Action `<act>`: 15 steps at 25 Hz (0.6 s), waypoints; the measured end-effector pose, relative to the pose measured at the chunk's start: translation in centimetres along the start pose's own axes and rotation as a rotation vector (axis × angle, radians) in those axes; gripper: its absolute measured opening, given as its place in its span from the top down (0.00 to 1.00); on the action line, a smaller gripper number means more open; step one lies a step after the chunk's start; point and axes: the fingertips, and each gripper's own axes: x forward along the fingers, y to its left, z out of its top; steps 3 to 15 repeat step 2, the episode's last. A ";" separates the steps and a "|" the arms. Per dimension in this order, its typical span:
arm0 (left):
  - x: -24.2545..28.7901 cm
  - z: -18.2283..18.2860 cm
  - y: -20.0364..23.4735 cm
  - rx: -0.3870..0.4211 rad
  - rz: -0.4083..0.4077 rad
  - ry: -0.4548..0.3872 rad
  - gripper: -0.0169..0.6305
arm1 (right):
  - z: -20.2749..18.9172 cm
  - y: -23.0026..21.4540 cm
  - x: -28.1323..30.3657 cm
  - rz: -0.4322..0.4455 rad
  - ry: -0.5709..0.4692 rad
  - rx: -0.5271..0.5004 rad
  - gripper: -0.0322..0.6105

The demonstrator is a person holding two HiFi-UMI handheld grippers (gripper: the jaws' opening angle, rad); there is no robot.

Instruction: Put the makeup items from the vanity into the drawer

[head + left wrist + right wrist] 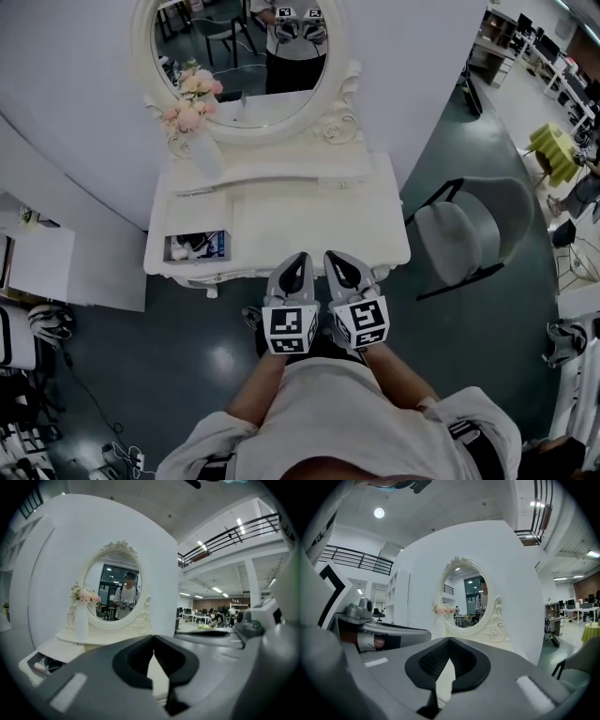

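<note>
Left gripper (298, 262): clenched, empty | right gripper (338, 262): clenched, empty, side by side at vanity (309, 211) front, likely idle | makeup (199, 246): inside open drawer (169, 251), left end | top: only vase (204, 155), so stowing looks done.

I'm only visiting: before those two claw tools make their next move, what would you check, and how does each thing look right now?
1. Drawer open: ok, pulled out at the vanity's left end.
2. Left gripper free: ok, fingers together on nothing.
3. Right gripper free: ok, shut and empty too.
4. Makeup waiting on the vanity top: cannot tell; the head view shows none.
5. Vase out of the way: ok, upright at the back left.
6. Chair clear: ok, standing apart to the right.
</note>
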 end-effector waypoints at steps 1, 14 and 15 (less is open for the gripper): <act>0.0 0.0 0.0 0.003 -0.001 0.002 0.97 | 0.0 0.1 0.0 0.000 0.000 -0.001 0.95; -0.1 -0.1 0.0 0.006 -0.003 0.004 0.97 | 0.1 0.2 0.0 0.000 0.000 -0.003 0.95; -0.1 -0.1 0.0 0.006 -0.003 0.004 0.97 | 0.1 0.2 0.0 0.000 0.000 -0.003 0.95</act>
